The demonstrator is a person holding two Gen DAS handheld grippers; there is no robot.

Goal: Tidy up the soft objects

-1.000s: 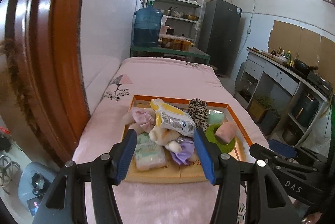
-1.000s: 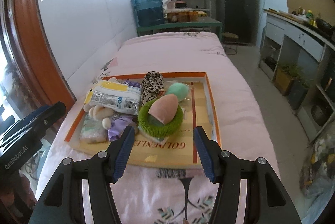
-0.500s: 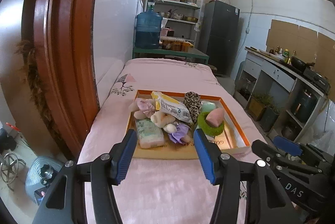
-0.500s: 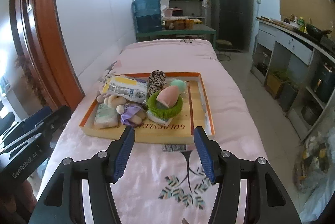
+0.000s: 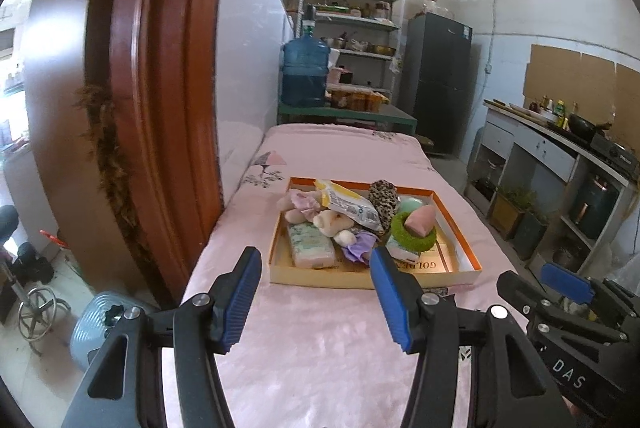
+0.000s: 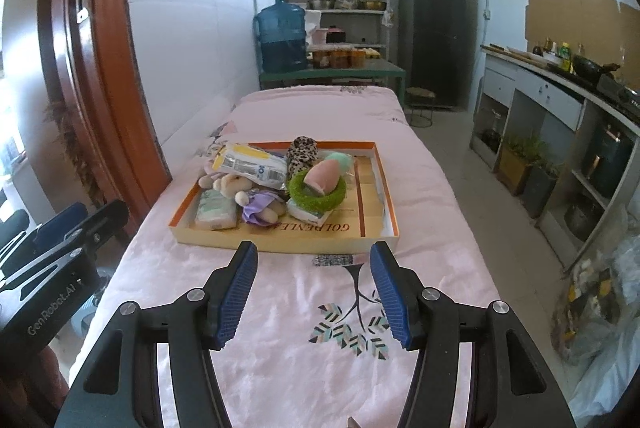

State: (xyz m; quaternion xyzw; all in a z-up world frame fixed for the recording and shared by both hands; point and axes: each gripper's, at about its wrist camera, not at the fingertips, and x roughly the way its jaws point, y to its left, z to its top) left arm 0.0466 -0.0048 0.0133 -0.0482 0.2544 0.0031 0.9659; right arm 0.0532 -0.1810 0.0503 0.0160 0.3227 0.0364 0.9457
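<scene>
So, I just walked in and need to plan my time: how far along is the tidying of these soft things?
Looks done: the soft items, among them the green ring, plush bear and leopard-print cloth, sit piled in the orange-rimmed tray. In hand: nothing; the left gripper and right gripper are open and empty, short of the tray. Left: nothing lies loose on the pink cover.

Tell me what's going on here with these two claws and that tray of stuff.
A person holds a claw in each hand; the left claw and right claw are both open and empty, over the pink blanket short of the tray. The soft things, among them a plush toy and green ring, lie piled in it.
</scene>
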